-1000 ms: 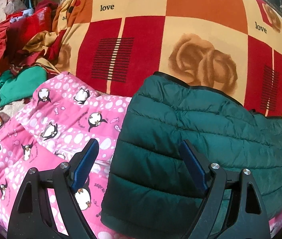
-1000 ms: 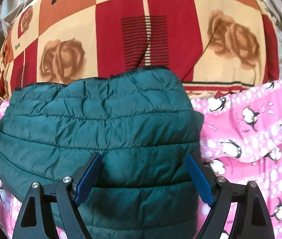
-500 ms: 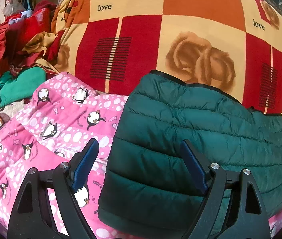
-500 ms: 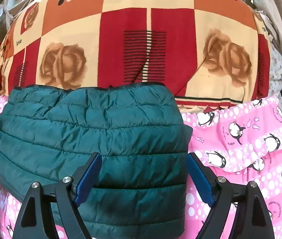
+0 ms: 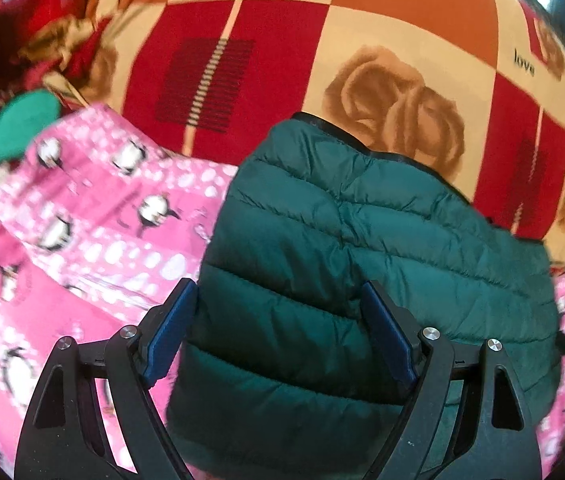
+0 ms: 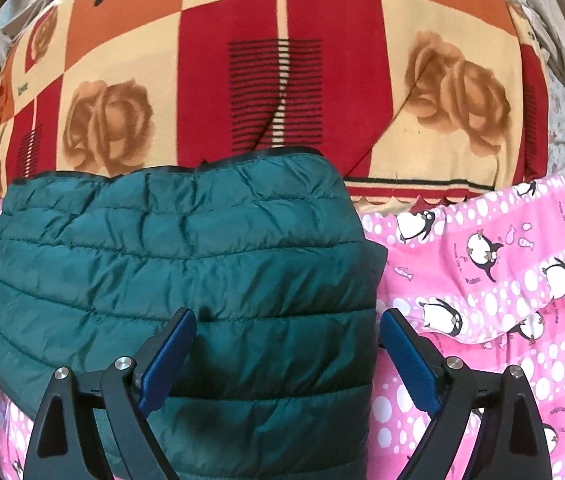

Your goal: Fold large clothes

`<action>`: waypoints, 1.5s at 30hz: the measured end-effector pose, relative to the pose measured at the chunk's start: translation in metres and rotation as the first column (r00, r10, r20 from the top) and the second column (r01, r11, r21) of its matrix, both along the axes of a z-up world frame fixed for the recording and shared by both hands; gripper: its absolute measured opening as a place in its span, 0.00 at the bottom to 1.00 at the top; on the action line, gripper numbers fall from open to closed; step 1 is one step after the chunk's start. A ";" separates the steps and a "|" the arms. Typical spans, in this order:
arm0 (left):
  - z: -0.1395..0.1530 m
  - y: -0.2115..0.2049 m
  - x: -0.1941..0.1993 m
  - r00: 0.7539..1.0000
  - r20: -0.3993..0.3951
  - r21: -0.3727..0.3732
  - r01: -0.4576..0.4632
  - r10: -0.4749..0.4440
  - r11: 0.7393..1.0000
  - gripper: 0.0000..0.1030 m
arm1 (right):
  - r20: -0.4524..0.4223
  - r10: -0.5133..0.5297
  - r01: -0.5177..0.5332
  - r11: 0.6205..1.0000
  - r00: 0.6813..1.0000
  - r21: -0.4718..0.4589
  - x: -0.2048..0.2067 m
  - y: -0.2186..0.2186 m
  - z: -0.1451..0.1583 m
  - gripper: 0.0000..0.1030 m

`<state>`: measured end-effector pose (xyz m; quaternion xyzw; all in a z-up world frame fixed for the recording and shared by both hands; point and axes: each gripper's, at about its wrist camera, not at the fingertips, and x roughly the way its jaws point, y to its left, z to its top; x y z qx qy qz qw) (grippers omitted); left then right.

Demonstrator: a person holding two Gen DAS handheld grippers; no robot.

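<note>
A: Starting big. The red, orange and cream rose-print fleece blanket (image 6: 322, 60) is covering the far half of the bed, and the pink penguin-print quilted cover (image 6: 502, 280) is lying across the near half. Both are serving as the folding surface.

B: And the garment?

A: The dark green quilted puffer jacket (image 6: 186, 264) is sitting on the pink cover, its black-trimmed far edge overlapping the blanket. It's looking like a compact, doubled-up block, so I'm judging the fold mostly done.

B: Clutter?

A: In the left view a pile of red and green clothes (image 5: 14, 80) is sitting well off to the left, apart from the jacket. Probably waiting its turn.

B: Grippers?

A: The left gripper (image 5: 278, 336) is hanging over the jacket's left edge, blue pads spread wide, nothing pinched; the left pad is over the pink cover, the right over green fabric. That view is blurring, so fine contact is hard to call.

B: Right one?

A: The right gripper (image 6: 286, 356) is straddling the jacket's right edge. Its jaws have just been opening, and the pads are standing clear of the fabric between them, gripping nothing. I'm reading both as positioned at opposite sides to square up or take another fold.
</note>
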<state>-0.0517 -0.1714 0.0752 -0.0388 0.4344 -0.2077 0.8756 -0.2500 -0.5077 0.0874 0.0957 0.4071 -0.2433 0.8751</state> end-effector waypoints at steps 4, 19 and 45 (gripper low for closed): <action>-0.006 0.005 0.011 0.999 -0.043 -0.061 0.024 -0.027 0.998 0.87 | 0.012 -0.013 0.012 0.999 1.000 0.050 0.005 -0.018 -0.008 0.89; -0.053 0.010 0.050 0.942 -0.289 -0.338 0.064 -0.169 0.939 0.99 | 0.097 0.040 -0.079 0.899 0.994 0.432 0.022 -0.093 -0.056 1.00; -0.020 -0.010 0.027 0.961 -0.134 -0.278 0.197 -0.241 0.940 0.45 | 0.292 0.099 -0.228 0.863 0.951 0.450 -0.004 -0.075 -0.030 0.38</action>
